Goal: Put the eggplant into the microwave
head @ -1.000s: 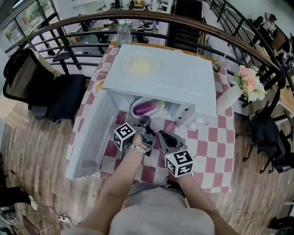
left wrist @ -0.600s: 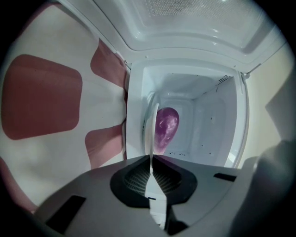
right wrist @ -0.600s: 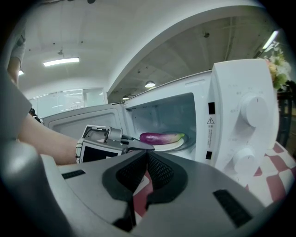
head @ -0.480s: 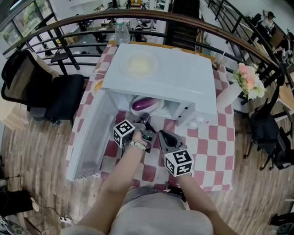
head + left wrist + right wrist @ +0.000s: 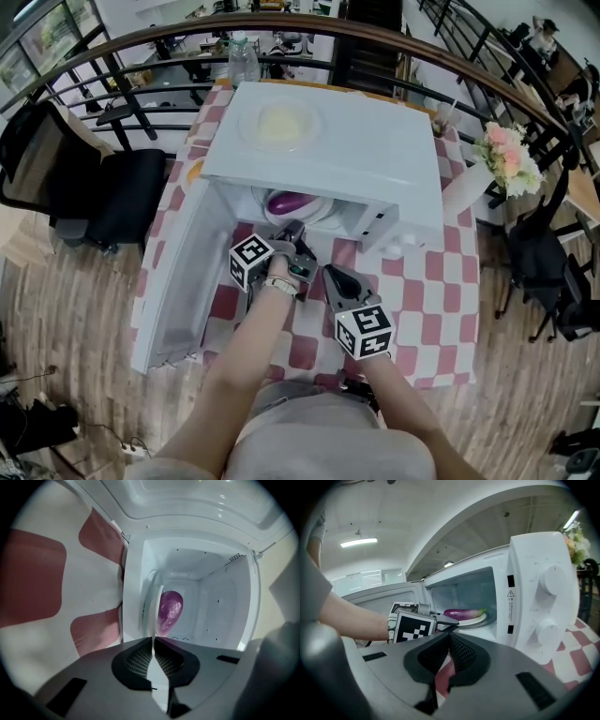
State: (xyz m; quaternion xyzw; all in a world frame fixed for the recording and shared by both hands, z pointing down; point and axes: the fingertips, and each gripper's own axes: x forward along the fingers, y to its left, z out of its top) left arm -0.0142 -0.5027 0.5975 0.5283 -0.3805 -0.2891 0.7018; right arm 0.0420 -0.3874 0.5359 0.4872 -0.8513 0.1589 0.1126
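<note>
A red-and-white checked tablecloth (image 5: 441,309) covers the table. Nearest the person, the right gripper (image 5: 450,635) hangs above it, its jaws together on nothing. Just beyond, the left gripper (image 5: 153,639) reaches into the mouth of the white microwave (image 5: 328,150) with its jaws pinched on the thin rim of a white plate (image 5: 474,618). The eggplant (image 5: 461,613) lies loose along that plate, already inside the cavity. The likely trouble is in letting go. If the left gripper pulls back before the jaws part, the plate may drag forward. If the rim is tipped, the rounded eggplant could roll off. Should the plate end up near the front edge, the open door (image 5: 178,281) might strike it when swung shut.
</note>
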